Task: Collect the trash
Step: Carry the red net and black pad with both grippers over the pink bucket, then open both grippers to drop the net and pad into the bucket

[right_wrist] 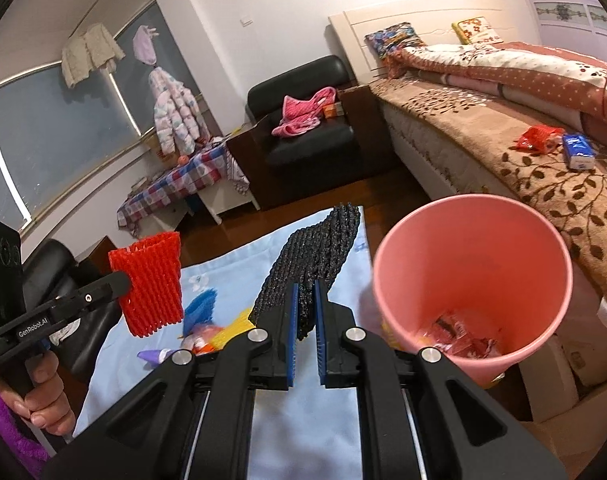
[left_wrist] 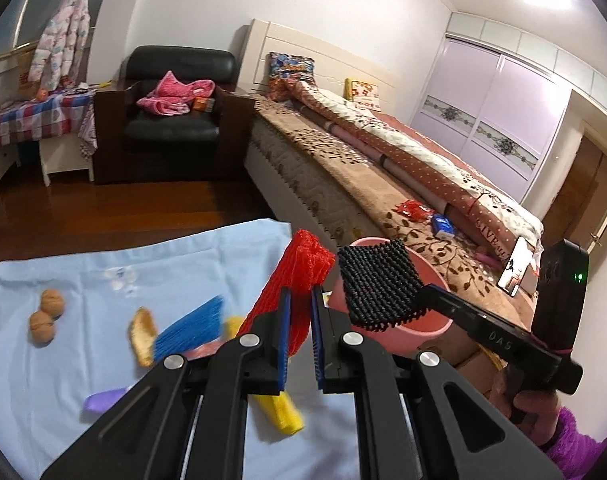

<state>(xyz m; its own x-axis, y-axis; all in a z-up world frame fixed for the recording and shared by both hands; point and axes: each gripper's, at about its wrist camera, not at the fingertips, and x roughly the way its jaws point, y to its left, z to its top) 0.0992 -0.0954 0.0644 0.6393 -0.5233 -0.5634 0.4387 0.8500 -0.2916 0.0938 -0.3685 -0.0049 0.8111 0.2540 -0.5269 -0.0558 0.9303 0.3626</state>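
Note:
My left gripper [left_wrist: 301, 300] is shut on a red foam net sleeve [left_wrist: 299, 268] and holds it above the light blue cloth [left_wrist: 83, 280]. The sleeve also shows in the right wrist view [right_wrist: 151, 288]. My right gripper [right_wrist: 305, 300] is shut on a black foam net sleeve [right_wrist: 315, 256], held up just left of the pink bin [right_wrist: 471, 264]. The black sleeve shows in front of the bin in the left wrist view [left_wrist: 377, 284]. The bin holds several wrappers. On the cloth lie a blue net sleeve [left_wrist: 191, 328], a yellow one [left_wrist: 279, 412], a peel [left_wrist: 141, 334] and two walnuts [left_wrist: 47, 314].
A purple scrap [left_wrist: 103, 400] lies on the cloth. The bed [right_wrist: 523, 148] runs along the right, with a red wrapper [right_wrist: 537, 138] and a blue tissue pack [right_wrist: 579, 152] on it. A black armchair [left_wrist: 175, 120] and a checked-cloth table [left_wrist: 35, 116] stand beyond dark wood floor.

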